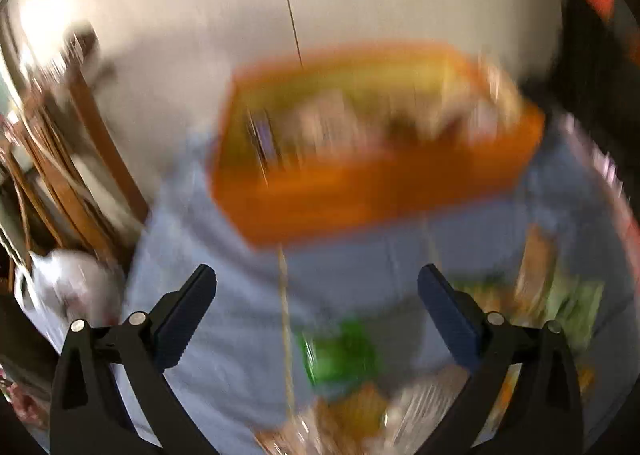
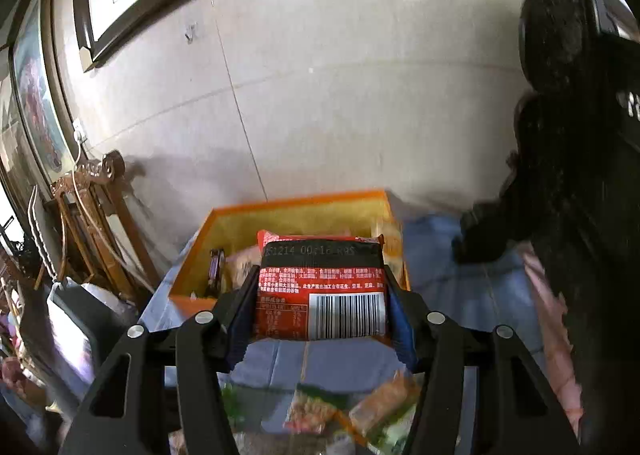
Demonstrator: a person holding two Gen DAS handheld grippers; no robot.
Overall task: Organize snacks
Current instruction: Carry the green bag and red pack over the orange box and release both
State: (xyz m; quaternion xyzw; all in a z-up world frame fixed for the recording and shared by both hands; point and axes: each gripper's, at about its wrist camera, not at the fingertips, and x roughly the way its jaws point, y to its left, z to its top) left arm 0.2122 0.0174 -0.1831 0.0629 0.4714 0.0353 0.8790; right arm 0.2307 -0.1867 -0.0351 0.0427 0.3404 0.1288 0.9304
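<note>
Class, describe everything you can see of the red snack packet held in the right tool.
The red snack packet is a glossy, plastic-looking pouch seen from its back: a black band with a printed date code, white small print, a nutrition table and a white barcode panel. It is upright, its crimped top edge uppermost. The right tool clamps it by both side edges, holding it in the air in front of the orange box. Nothing else touches it.

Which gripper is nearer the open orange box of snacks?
Right, though the views make it a judgement. The right gripper, clamping a red snack packet, sits at the orange box's near edge. The left gripper, open and empty, hangs back over the blue cloth.
</note>
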